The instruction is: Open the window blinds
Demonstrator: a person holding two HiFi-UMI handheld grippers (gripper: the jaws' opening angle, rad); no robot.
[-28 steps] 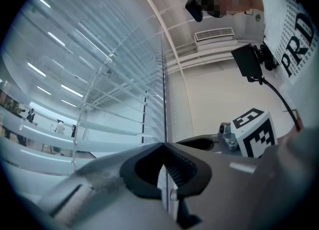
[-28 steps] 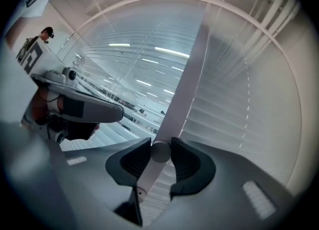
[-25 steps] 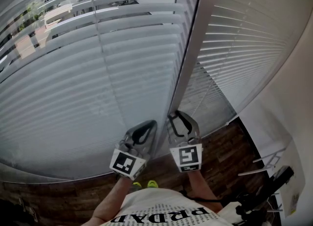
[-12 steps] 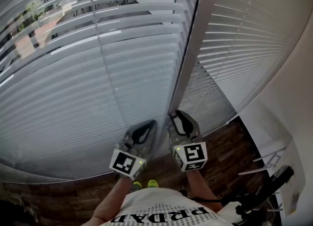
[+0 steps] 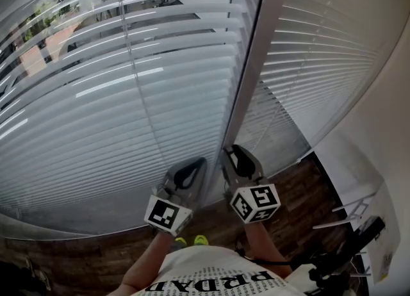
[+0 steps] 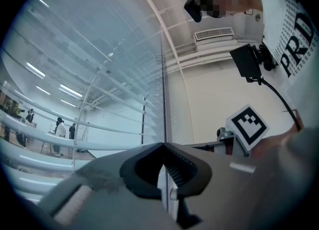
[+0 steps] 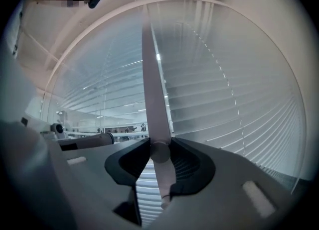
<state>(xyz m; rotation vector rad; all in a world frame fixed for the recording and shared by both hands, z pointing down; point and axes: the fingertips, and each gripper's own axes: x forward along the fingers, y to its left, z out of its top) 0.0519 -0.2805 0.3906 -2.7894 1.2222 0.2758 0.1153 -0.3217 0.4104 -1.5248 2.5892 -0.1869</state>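
Firstly, two blinds are counted: the left blind (image 5: 128, 109) is seen with slats tilted wider than a second ago. On the left gripper (image 5: 201, 161) the fingers are pressed together on nothing. One tilt wand (image 7: 152, 99) is pinched by the right gripper (image 5: 225, 150), its fingers just eased wider, its marker cube (image 5: 256, 202) rolled further. The right blind (image 5: 320, 51) is hung rightmost.

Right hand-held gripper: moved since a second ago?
Yes: the right hand-held gripper rolled in place, its marker cube swinging rightward from the window post; the tips stayed put. Its jaws just opened slightly, with the tilt wand between them.
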